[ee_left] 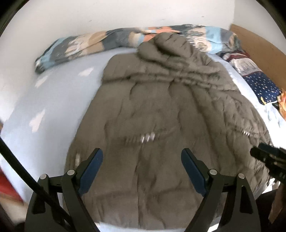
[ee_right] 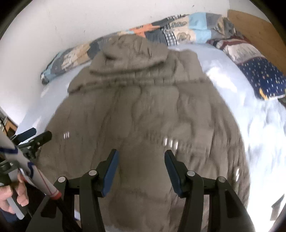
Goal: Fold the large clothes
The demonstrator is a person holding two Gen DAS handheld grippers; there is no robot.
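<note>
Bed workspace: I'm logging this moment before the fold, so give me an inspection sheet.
Surface: bed sheet, pale blue, mostly bare at left.
Job's things: padded coat, grey-brown, spread flat, hood towards the wall.
Clutter: patchwork quilt bunched along the wall; dark dotted bedding at right.
Grippers: left gripper and right gripper above the coat's hem, jaws open, nothing between them.
Cables: black cable past the left gripper.
Surroundings: white wall, wooden headboard.
</note>
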